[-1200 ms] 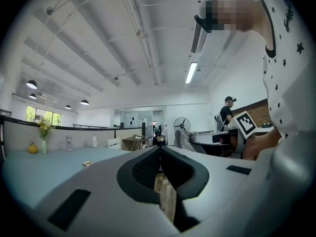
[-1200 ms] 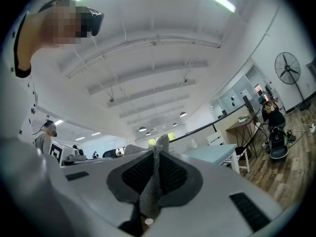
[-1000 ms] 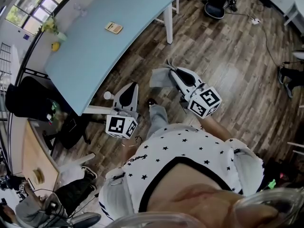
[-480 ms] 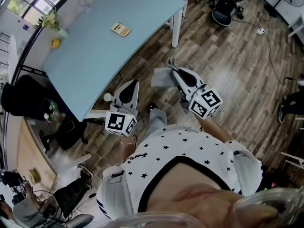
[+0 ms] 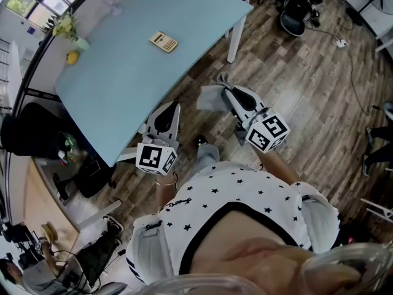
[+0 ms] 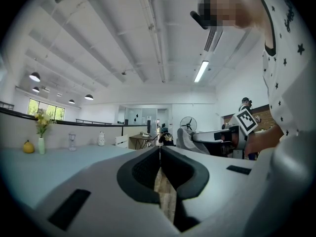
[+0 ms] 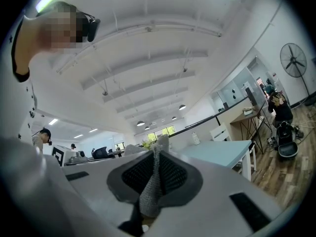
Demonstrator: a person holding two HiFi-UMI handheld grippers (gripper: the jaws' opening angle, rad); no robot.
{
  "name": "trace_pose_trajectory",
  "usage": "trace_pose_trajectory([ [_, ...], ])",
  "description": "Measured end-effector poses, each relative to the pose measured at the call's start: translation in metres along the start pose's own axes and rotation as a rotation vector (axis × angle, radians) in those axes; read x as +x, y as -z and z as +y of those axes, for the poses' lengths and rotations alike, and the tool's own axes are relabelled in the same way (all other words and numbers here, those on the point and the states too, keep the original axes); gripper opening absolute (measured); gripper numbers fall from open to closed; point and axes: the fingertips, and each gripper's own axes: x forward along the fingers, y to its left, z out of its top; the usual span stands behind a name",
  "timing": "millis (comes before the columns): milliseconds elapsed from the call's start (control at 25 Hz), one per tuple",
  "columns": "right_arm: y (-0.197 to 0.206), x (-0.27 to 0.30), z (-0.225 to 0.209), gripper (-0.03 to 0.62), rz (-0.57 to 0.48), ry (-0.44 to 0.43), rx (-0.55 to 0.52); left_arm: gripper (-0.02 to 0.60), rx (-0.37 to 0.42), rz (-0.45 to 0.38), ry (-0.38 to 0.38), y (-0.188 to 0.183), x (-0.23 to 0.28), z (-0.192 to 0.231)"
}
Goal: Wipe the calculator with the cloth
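Calculator (image 5: pixel 163 41): small, beige, lying flat on the light blue desk (image 5: pixel 123 85). It sits about midway along the desk's length, well in from the near long edge. Nothing touches it, and both claws are well apart from it.

Right claw (image 5: pixel 225 91): off the desk, over the wood floor (image 5: pixel 295 78). It is out past the near long edge, toward the desk's right corner, where a white leg (image 5: pixel 233 42) stands. In the right gripper view the jaws are pressed together on a fold of the grey cloth (image 7: pixel 153 181). The woven fabric fills the slit between the pads and pokes out past the tips. In the head view the rest of the cloth hangs in a loose bunch off the claw tips, above the floor and clear of the desk.

Left claw (image 5: pixel 172 107): also off the desk, just beside the near long edge toward the left corner, tips pointing at the desk. In the left gripper view the jaws are together with nothing between them. Only a strip of floor shows through the slit lower down.

Both claws are held close to the person's torso, which is in a white shirt (image 5: pixel 239 195) with black stars.

Far left edge of the desk: a small vase of yellow flowers (image 5: pixel 64 31), with a round yellow object (image 5: pixel 72 58) near it.

A black office chair (image 5: pixel 299 6) stands on the floor beyond the right corner.
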Motion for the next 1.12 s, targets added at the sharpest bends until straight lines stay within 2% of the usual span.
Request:
trace_pose_trajectory([
  [240,0.003,0.026,-0.006,0.032,0.020,0.027,0.000,0.031,-0.035,0.001,-0.002,0.007,0.010,0.032],
  [800,0.001,0.088,-0.009,0.032,0.020,0.050,-0.020,0.031,-0.051,-0.029,0.023,0.004,0.027,0.094],
  [1120,0.002,0.132,0.005,0.032,0.023,0.021,-0.043,0.031,-0.049,-0.054,-0.012,0.003,0.018,0.138],
])
